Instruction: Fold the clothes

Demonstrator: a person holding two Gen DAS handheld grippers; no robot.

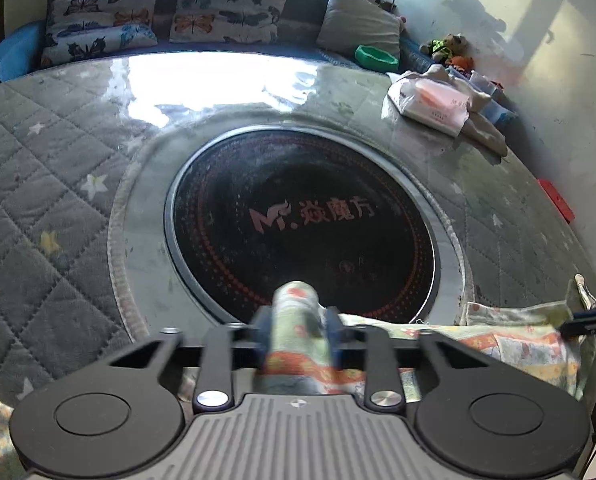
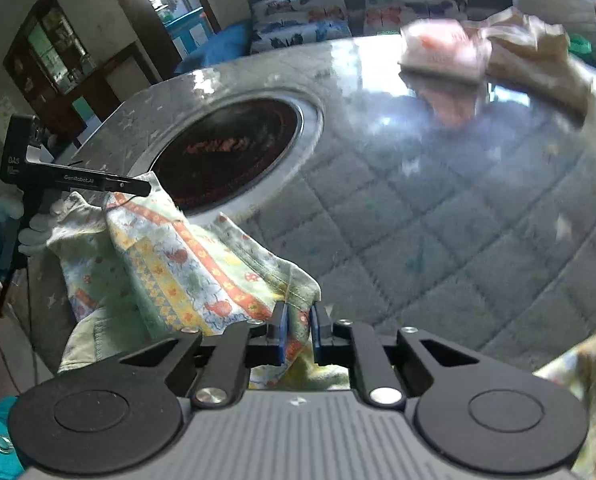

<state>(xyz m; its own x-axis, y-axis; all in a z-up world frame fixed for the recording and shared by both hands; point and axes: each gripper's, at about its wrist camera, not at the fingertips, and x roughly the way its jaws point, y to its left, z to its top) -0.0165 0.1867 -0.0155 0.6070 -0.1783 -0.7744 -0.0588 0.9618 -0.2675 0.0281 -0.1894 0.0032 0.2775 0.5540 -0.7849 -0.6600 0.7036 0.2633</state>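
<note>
A big round desk (image 1: 78, 184) is filling both views. It is wearing a grey quilted cover with little stars, and a shiny clear sheet is lying over that. A black round plate (image 1: 302, 224) with red dots and red writing is sitting in the middle of the desk.

Behind the desk, a blue sofa (image 1: 10, 56) is holding butterfly pillows (image 1: 102, 20) and a grey pillow (image 1: 358, 24). A green bowl (image 1: 376, 56) is sitting beside the grey pillow.

At the far side of the desk, a white bag (image 1: 426, 100) with something pink inside is lying on top, touching a beige cloth (image 1: 482, 120).

The cloth (image 2: 186, 264) to fold is pale green, with orange and yellow bands and small red shapes. It is hanging near the front edge of the desk, stretched between the two grippers, and part of it is drooping down past the edge.

The left gripper (image 1: 296, 320) is pinching a bunched corner of the cloth. Its jaws are nearly closed, squeezing the cloth between the blue pads (image 1: 264, 332). A gloved hand (image 2: 38, 224) is holding its handle.

The right gripper (image 2: 298, 328) is pinching another corner of the cloth. Its jaws are nearly closed too, with the cloth squeezed between them.
</note>
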